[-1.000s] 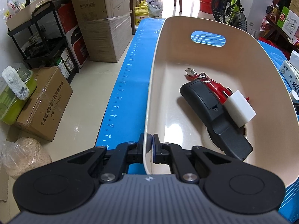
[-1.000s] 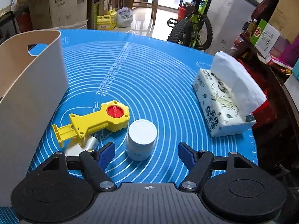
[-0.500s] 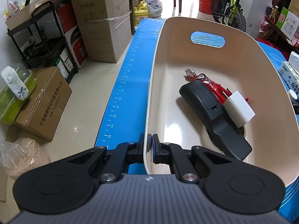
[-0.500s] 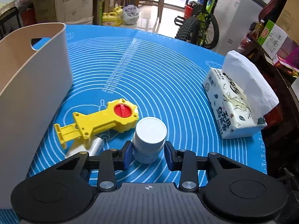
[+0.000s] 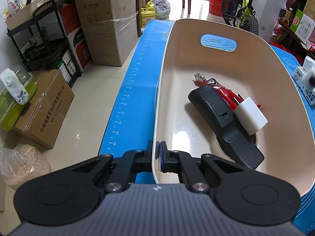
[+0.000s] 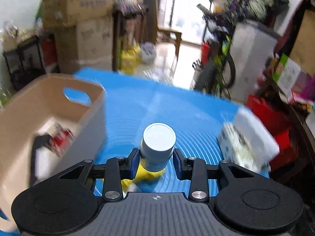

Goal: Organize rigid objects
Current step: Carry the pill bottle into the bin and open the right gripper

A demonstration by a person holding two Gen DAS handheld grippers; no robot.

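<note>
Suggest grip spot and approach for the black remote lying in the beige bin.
Take the black remote across its narrow width, near the end farthest from the white block, coming from above. It lies flat and diagonal on the floor of the beige bin; the red toy figure crowds one long side, so that end probably gives the jaws the most room.

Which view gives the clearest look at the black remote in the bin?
The left wrist view: the black remote lies sharp on the bin's floor, against a red toy figure and a white block. The right wrist view is motion-blurred, showing only a dark smear inside the bin.
</note>
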